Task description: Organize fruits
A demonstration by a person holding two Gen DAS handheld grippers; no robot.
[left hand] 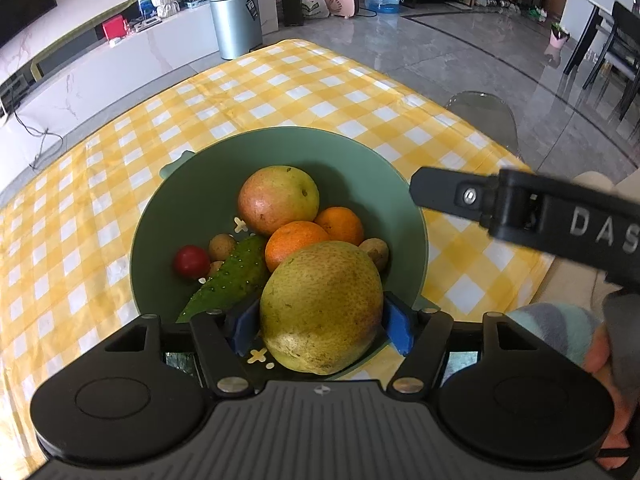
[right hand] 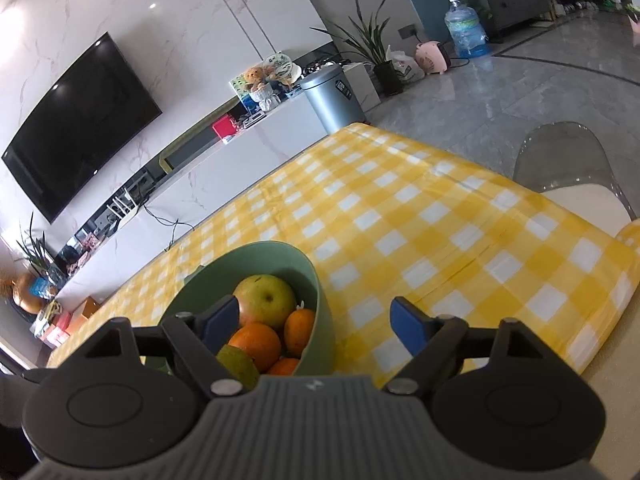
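Note:
A green bowl on the yellow checked tablecloth holds a reddish-green apple, two oranges, a cucumber, a small red fruit and brown longans. A large yellow-green pear lies at the bowl's near side, between the blue pads of my left gripper. The pads stand just off its sides, so the gripper is open. One of the right gripper's black fingers reaches over the bowl's right rim. My right gripper is open and empty above the bowl, with its left pad over the fruit.
The tablecloth stretches bare beyond and to the right of the bowl. A clear plastic chair stands at the table's right edge. A person's striped sleeve is at the near right. A metal bin stands past the far edge.

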